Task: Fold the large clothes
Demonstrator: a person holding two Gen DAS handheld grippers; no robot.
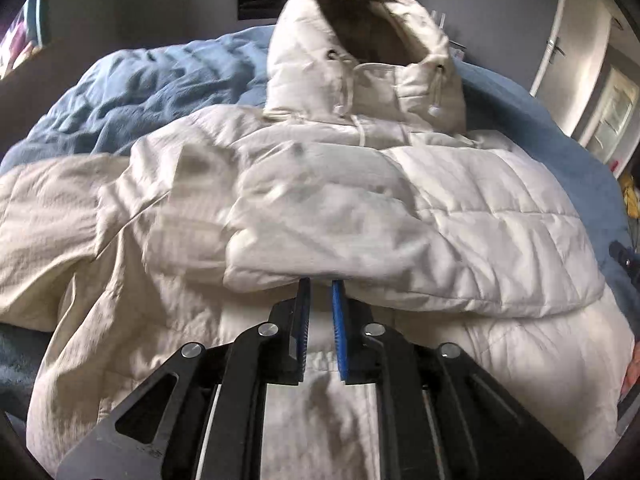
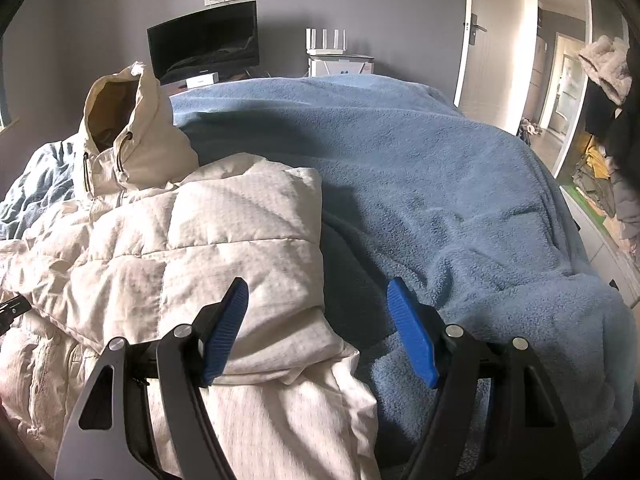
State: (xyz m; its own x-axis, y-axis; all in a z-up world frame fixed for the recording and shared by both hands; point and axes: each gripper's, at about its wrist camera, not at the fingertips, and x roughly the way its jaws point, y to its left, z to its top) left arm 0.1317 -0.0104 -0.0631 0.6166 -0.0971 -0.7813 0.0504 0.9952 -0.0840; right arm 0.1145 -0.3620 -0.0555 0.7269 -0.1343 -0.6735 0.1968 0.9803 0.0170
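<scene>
Nearly closed jaws are seen on the left gripper (image 1: 321, 282), a narrow gap between the blue pads, its tips at the edge of a folded sleeve; whether cloth is pinched cannot be told. A cream quilted hooded jacket (image 1: 360, 208) is spread on a blue fleece blanket (image 1: 152, 80). Seen from the right wrist, the right gripper (image 2: 318, 286) is held wide open and empty over the jacket's folded edge.

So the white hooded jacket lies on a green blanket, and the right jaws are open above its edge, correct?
Not fully. The blanket is blue, not green, as the right wrist view shows. The rest holds: the white hooded jacket lies on it, and the right gripper has its jaws open above the jacket's edge.
</scene>
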